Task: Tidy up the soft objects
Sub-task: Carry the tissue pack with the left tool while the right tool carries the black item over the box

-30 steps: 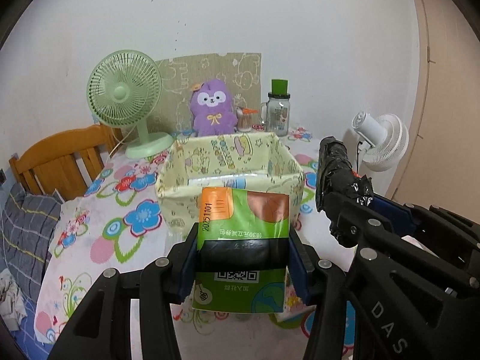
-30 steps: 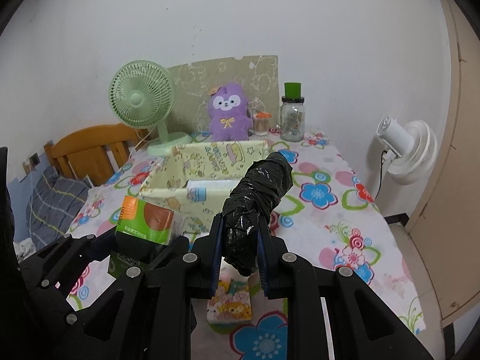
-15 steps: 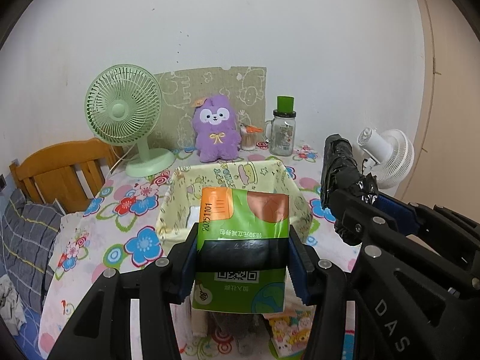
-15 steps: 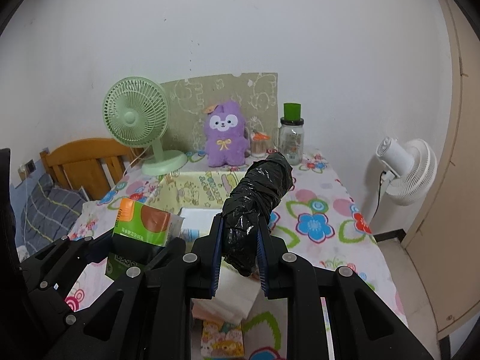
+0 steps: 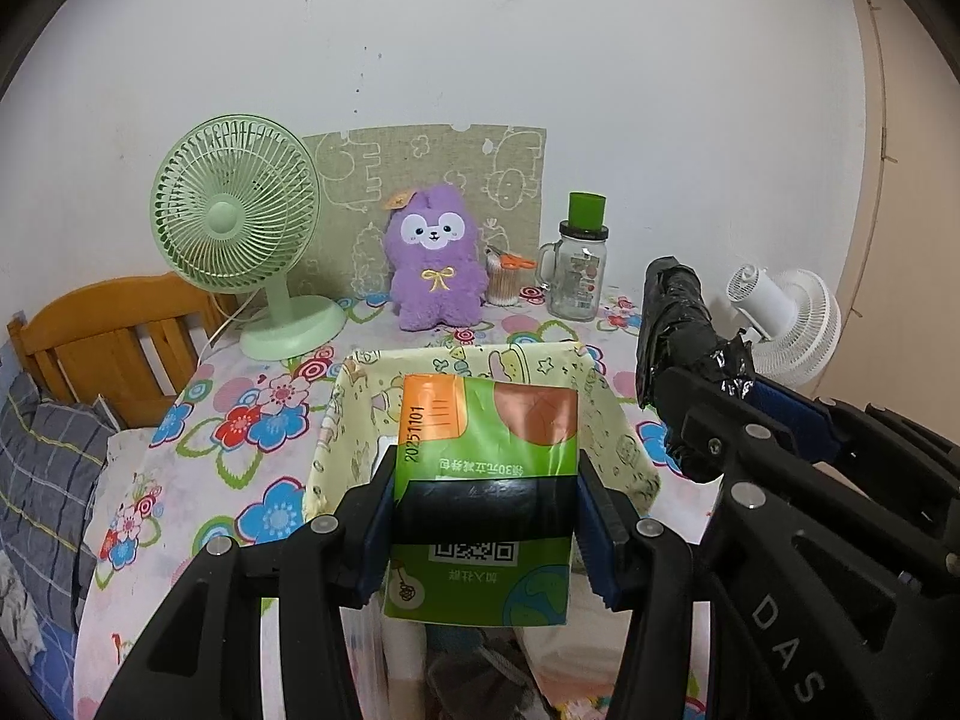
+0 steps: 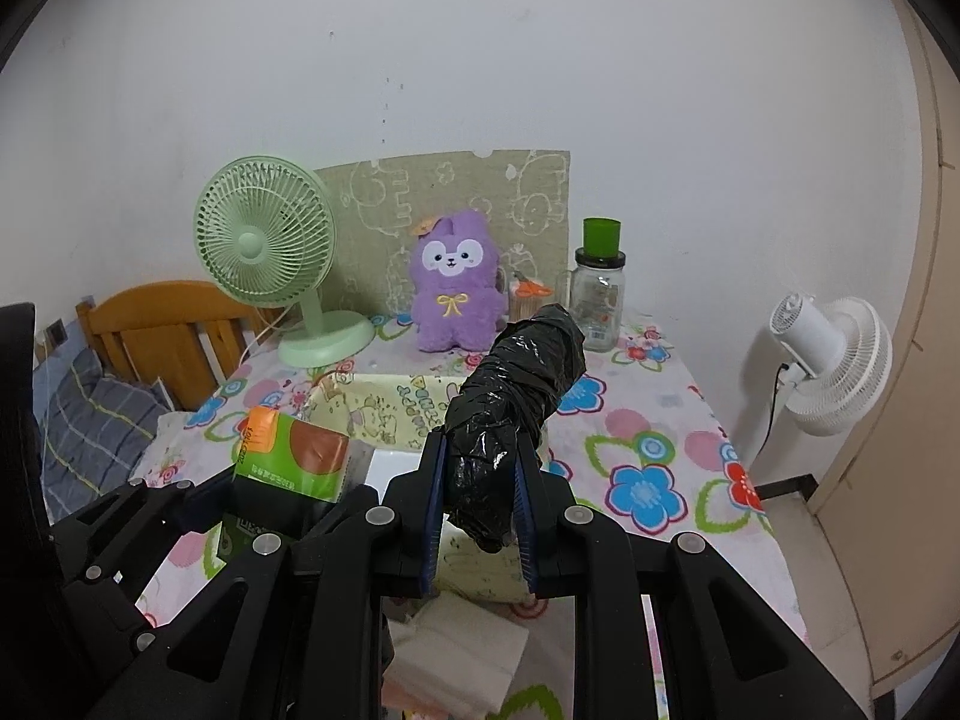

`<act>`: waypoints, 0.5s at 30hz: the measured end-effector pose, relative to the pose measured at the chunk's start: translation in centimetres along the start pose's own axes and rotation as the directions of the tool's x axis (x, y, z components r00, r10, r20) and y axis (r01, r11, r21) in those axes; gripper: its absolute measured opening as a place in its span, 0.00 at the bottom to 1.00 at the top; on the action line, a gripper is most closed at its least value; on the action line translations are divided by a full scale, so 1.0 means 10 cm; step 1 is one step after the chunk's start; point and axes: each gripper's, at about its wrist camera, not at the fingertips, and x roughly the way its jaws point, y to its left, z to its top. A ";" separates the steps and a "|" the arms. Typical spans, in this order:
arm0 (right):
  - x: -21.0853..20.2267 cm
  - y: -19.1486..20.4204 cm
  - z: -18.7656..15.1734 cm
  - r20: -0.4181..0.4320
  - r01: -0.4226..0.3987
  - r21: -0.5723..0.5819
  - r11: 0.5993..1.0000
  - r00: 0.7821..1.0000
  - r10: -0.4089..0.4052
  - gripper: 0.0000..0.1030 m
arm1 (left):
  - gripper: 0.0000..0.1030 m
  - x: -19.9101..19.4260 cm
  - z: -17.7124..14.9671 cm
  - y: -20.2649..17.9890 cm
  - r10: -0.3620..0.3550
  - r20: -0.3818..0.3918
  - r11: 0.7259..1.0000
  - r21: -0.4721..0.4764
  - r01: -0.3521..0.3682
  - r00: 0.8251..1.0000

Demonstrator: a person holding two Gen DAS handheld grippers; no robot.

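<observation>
1. Green and orange plastic wrap is what we are squeezing in the left gripper: the tissue pack is sitting upright between its blue pads, raised in front of the yellow fabric bin on the flowered table.
2. We are holding a black plastic-wrapped roll in the right gripper, jaws narrowed onto its lower end, the rest sticking up and forward, apparently over the near part of the bin.
3. We are judging that both loads are heading for the bin, which already has something white lying inside.
4. We are risking a slip: the roll is gripped only near its bottom, so it may pivot or slide out if we tilt it. The glossy film is likely slick.
5. We are also watching the bin's soft walls, which could fold inward if the pack catches the rim on its way down.
6. We are crowding the two grippers side by side; they could knock together above the opening.
7. We are keeping well short of the purple plush, green fan, glass jar and white fan behind. White packs are lying below the right gripper on the near table.
</observation>
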 end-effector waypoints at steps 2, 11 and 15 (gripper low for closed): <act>0.06 0.00 0.02 -0.005 -0.010 0.005 1.000 1.000 0.011 0.23 | 0.52 0.04 0.03 0.01 0.004 0.002 1.000 0.002 -0.004 1.000; 0.39 -0.02 0.08 -0.056 -0.059 0.022 0.998 0.997 0.060 0.23 | 0.52 0.33 0.12 0.08 -0.019 -0.023 1.000 0.001 0.019 1.000; 0.45 -0.04 0.09 -0.054 -0.065 0.022 0.998 0.996 0.066 0.23 | 0.52 0.41 0.15 0.07 -0.010 -0.019 1.000 0.015 0.010 1.000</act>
